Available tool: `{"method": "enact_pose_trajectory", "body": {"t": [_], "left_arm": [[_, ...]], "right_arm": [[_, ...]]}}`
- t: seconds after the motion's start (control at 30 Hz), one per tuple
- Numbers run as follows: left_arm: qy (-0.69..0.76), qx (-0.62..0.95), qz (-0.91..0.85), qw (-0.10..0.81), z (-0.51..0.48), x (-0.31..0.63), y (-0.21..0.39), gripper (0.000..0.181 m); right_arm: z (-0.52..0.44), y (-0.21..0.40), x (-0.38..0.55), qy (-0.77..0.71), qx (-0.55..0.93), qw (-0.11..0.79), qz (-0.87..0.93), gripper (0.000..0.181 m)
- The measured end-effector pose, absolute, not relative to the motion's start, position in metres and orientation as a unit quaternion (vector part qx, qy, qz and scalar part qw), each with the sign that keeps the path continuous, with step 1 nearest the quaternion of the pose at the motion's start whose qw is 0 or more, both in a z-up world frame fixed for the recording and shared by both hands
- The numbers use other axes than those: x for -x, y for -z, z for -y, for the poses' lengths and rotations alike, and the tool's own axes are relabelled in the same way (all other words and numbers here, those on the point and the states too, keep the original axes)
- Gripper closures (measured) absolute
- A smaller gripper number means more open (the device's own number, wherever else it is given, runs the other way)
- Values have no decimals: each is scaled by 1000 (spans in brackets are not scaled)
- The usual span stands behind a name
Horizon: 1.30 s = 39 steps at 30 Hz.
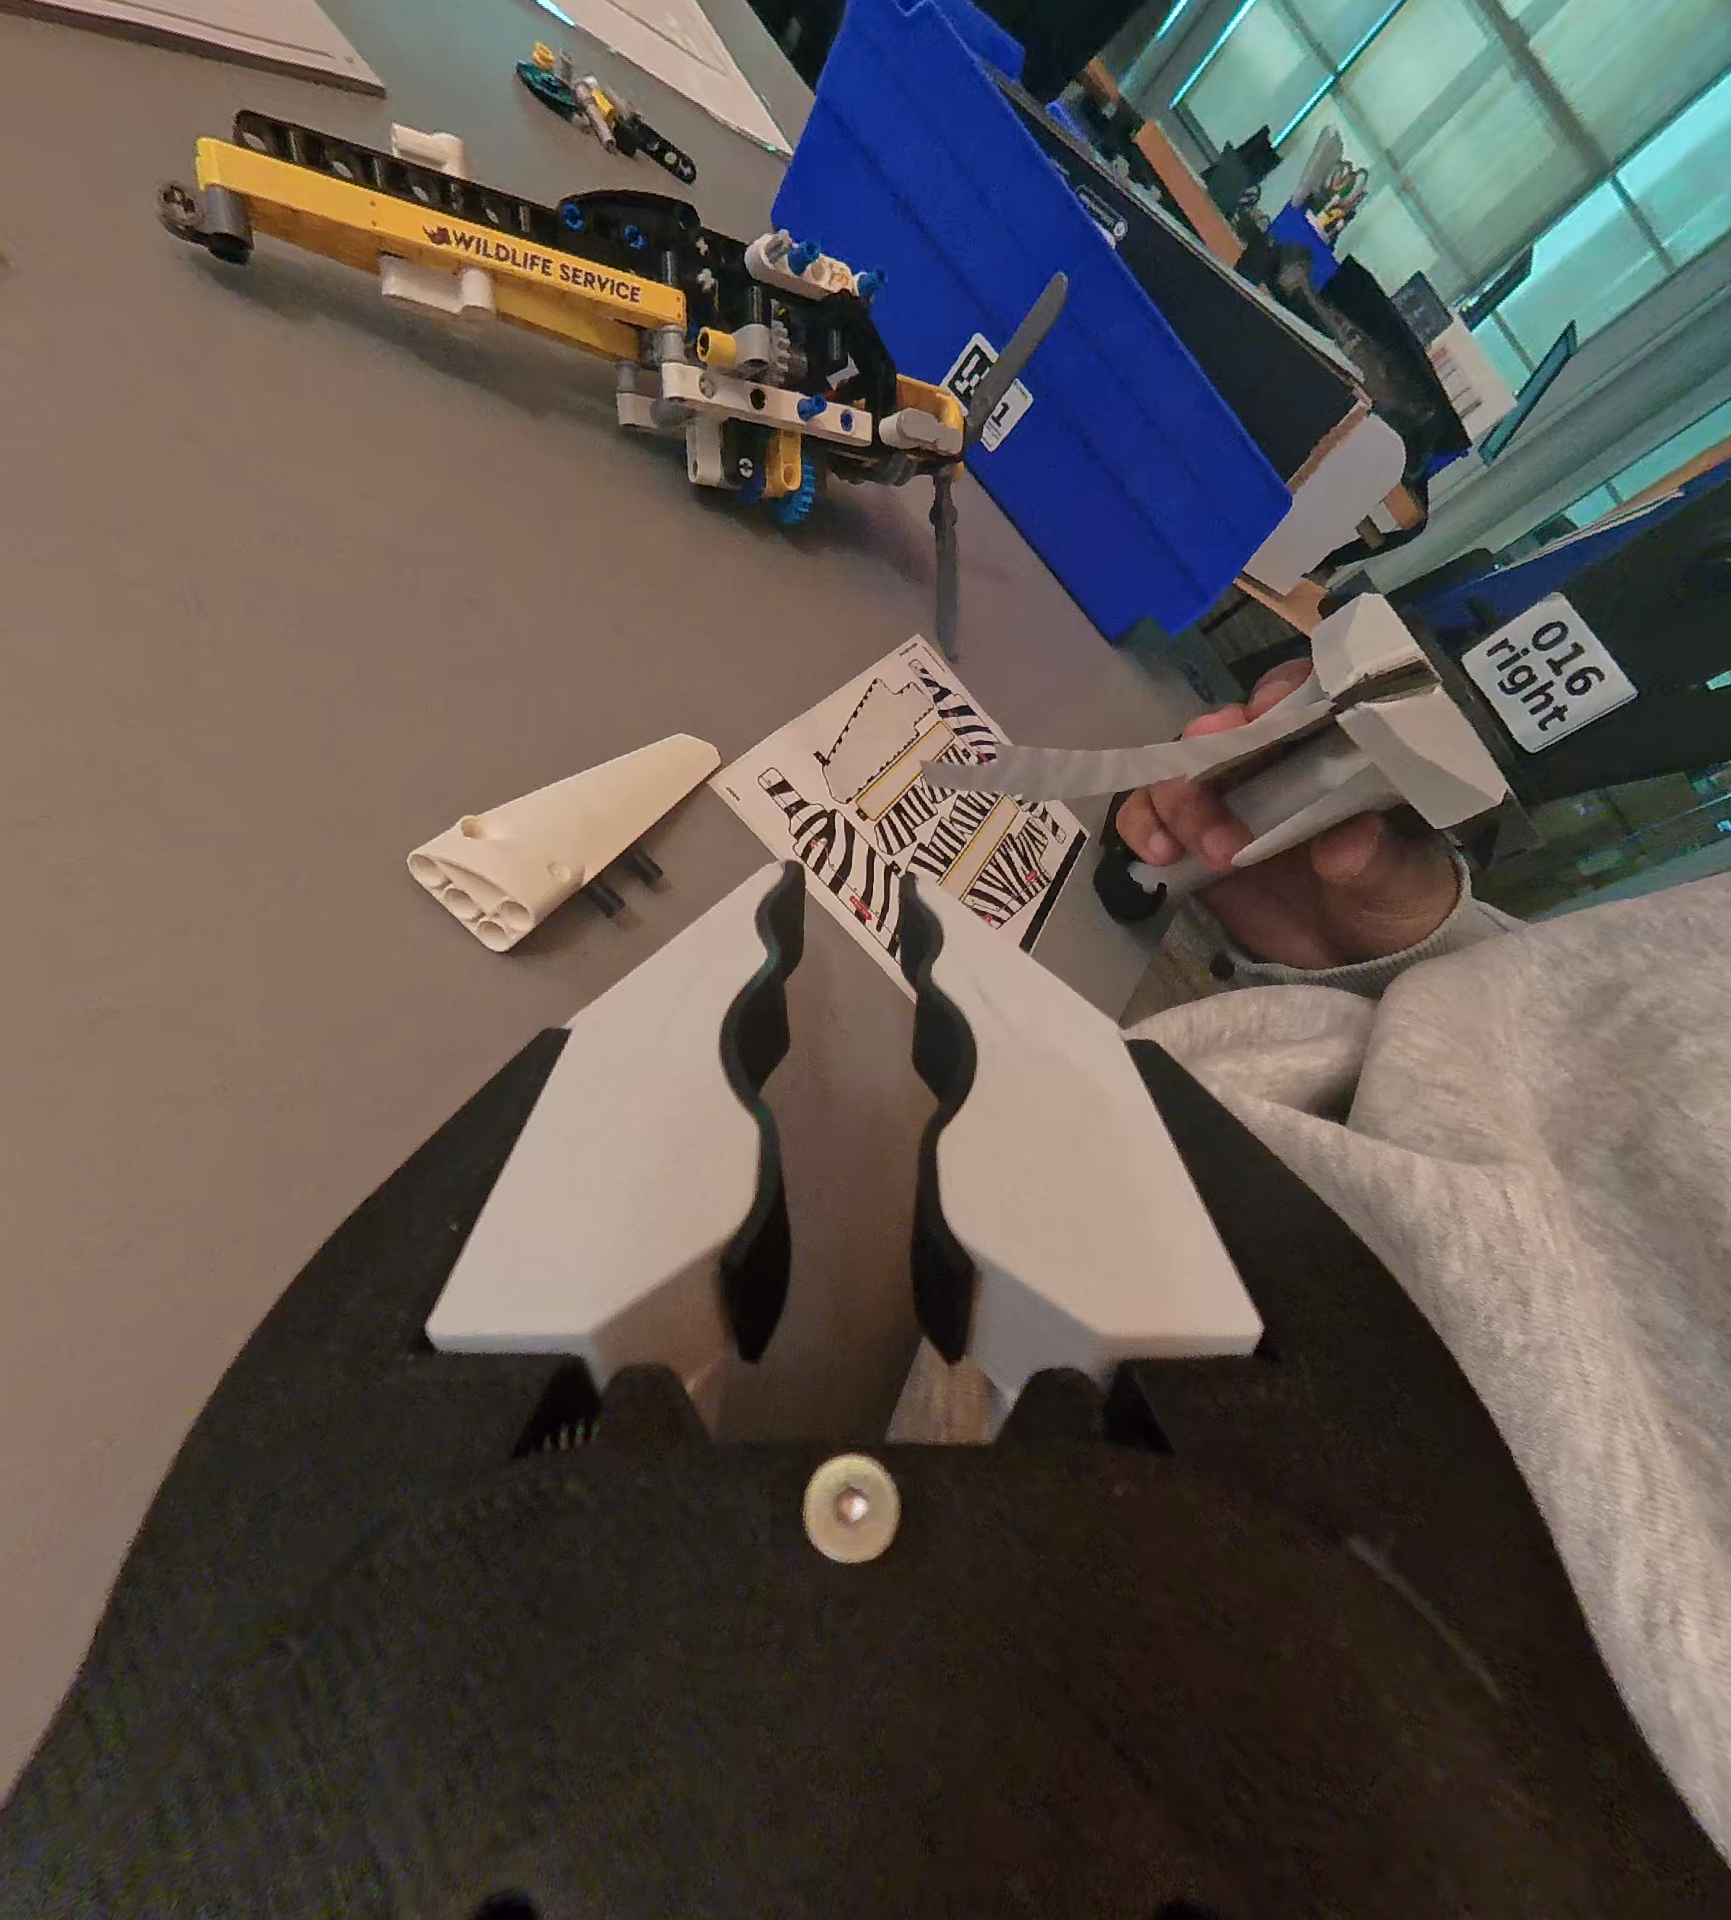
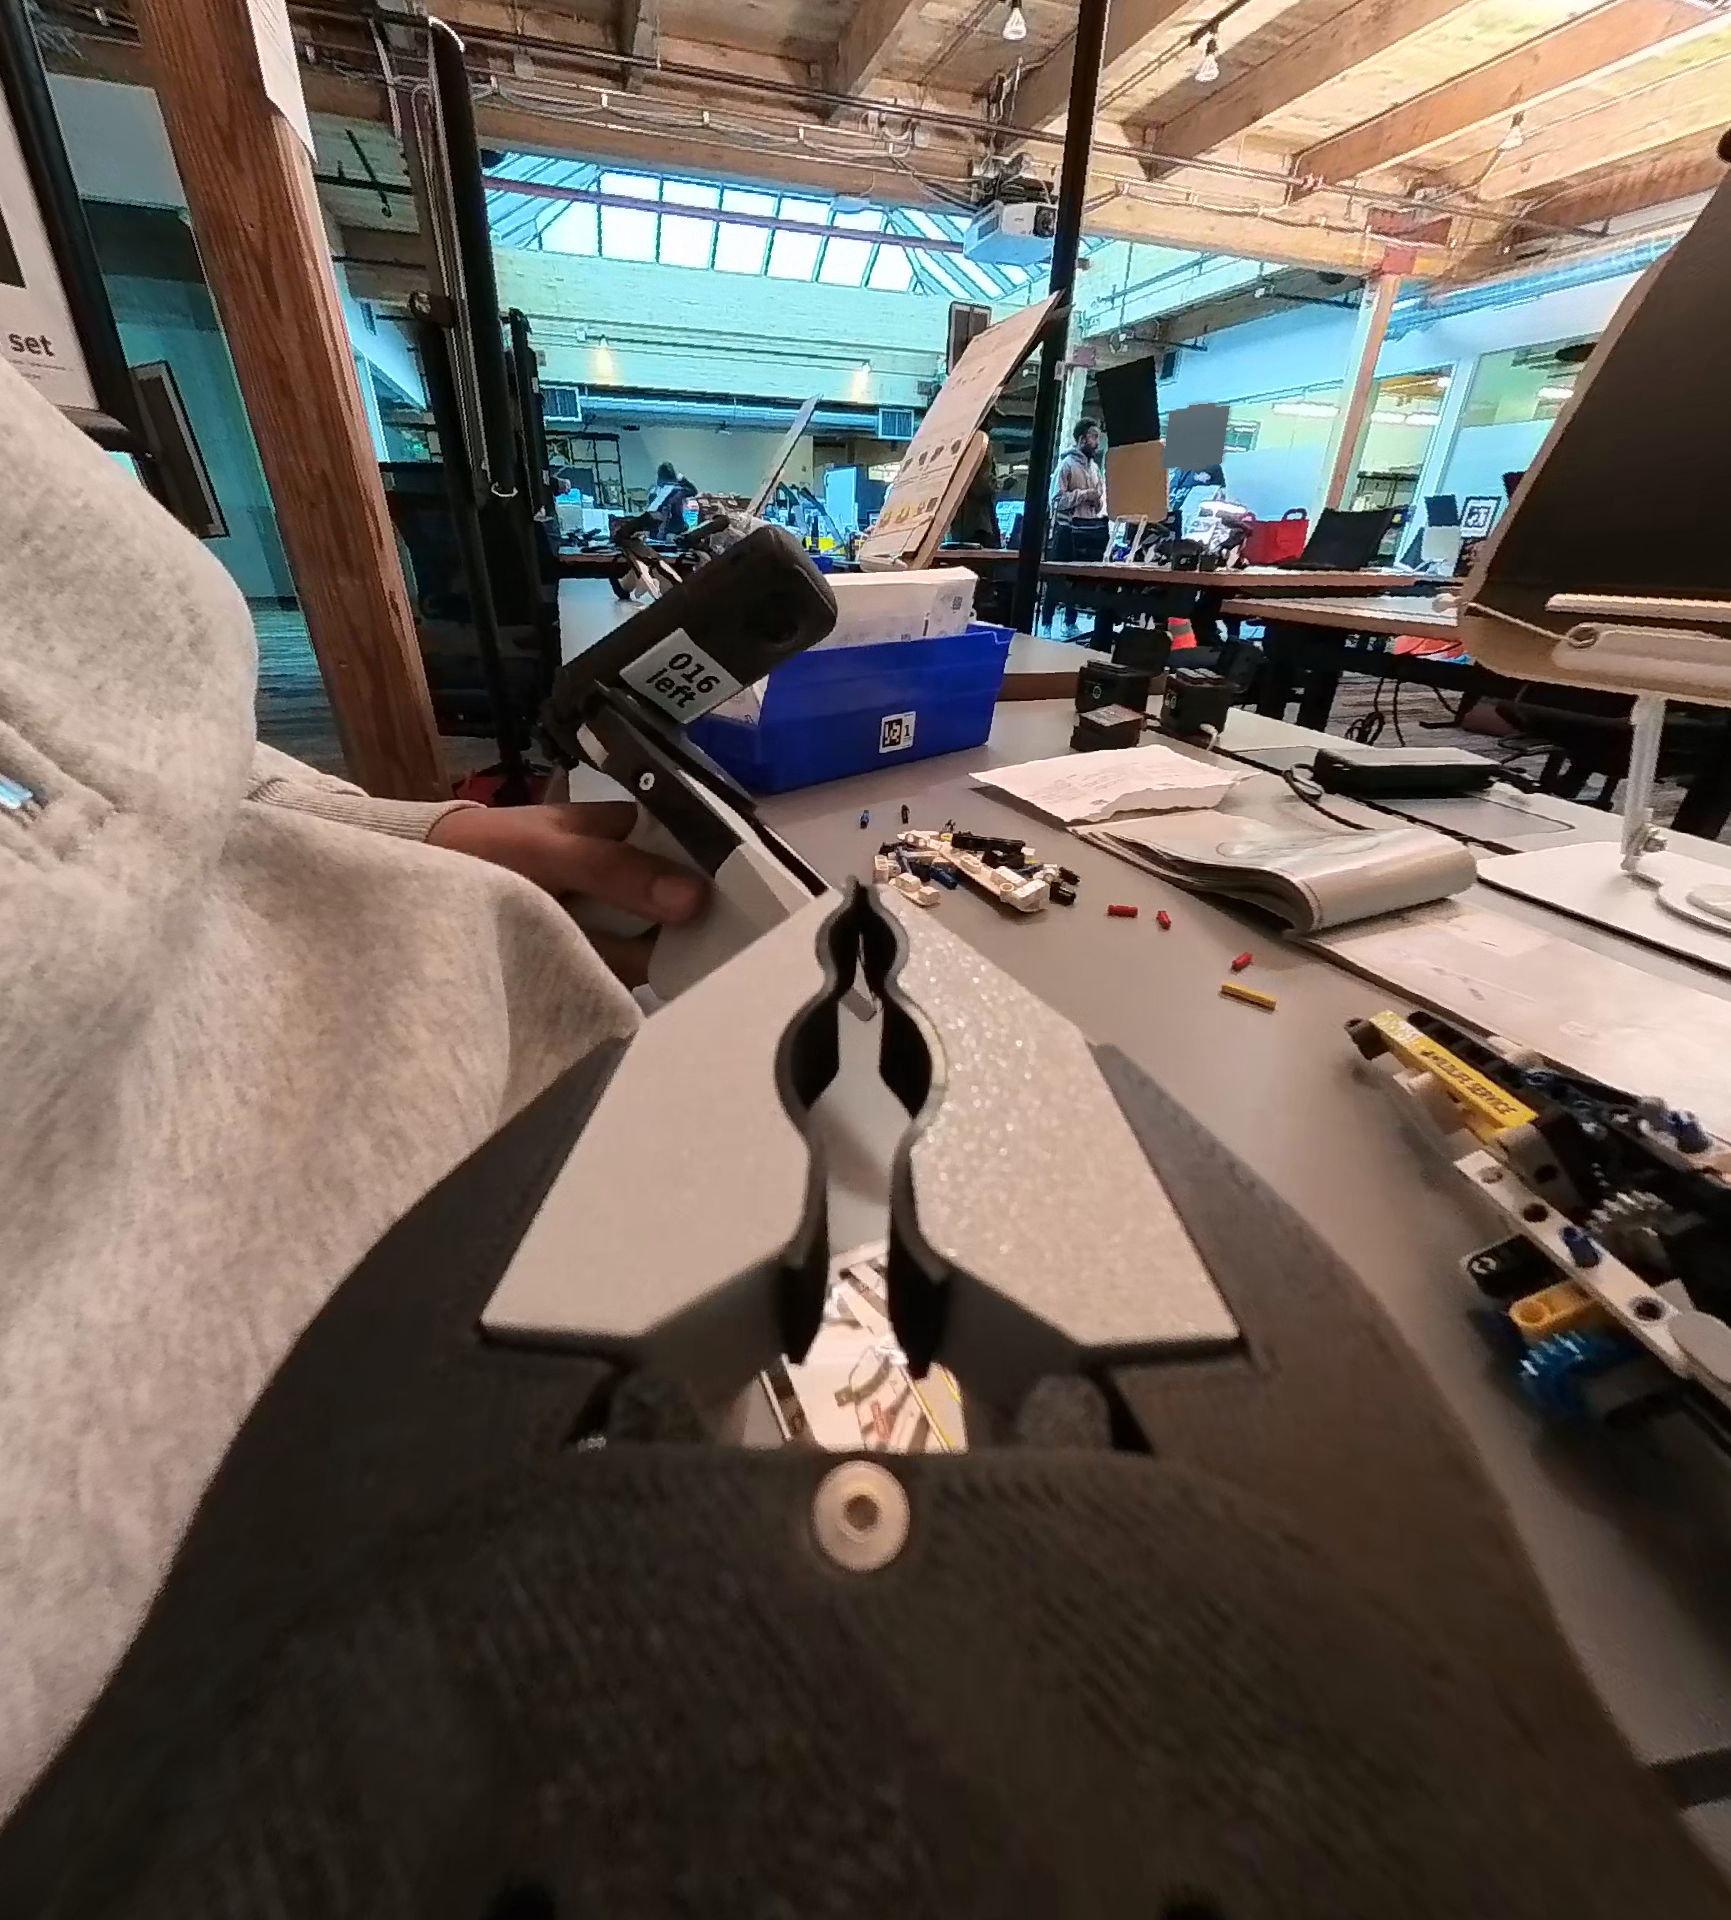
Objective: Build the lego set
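My left gripper (image 1: 850,899) is open and empty, low over the grey table. Just beyond its tips lies a zebra-striped sticker sheet (image 1: 944,821), with a white wing panel (image 1: 560,842) to its left. My right gripper (image 1: 1209,753) is shut on a thin striped sticker (image 1: 1048,774) and holds it in the air above the sheet. In the right wrist view the right gripper's (image 2: 861,914) jaws are closed, with the sticker edge-on (image 2: 863,1003) between them and the sheet (image 2: 871,1371) below. The yellow and black plane model (image 1: 528,281) lies farther off on the table and also shows in the right wrist view (image 2: 1567,1195).
A blue bin (image 1: 1027,343) stands behind the model's grey propeller (image 1: 1017,358). Several loose bricks (image 2: 975,868), small red pins (image 2: 1121,911), a booklet (image 2: 1287,852) and a stand's white base (image 2: 1671,894) lie across the table. The person's grey sleeve (image 1: 1463,1195) fills the right. Some 10 centimetres of space lies between my two pairs of fingers.
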<state>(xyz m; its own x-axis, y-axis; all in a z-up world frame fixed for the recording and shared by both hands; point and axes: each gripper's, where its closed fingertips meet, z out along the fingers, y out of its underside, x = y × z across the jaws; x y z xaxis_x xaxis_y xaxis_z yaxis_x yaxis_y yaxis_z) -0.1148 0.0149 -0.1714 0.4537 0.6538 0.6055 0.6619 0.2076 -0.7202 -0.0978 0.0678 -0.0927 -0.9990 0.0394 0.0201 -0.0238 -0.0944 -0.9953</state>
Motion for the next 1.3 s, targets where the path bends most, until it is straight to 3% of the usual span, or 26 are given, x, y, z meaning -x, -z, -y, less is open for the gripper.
{"method": "enact_pose_trajectory", "body": {"t": [1.3], "left_arm": [[20,628,520,579,-19,114,176,165]], "right_arm": [[-65,96,94,-726,-14,39,687,181]]}}
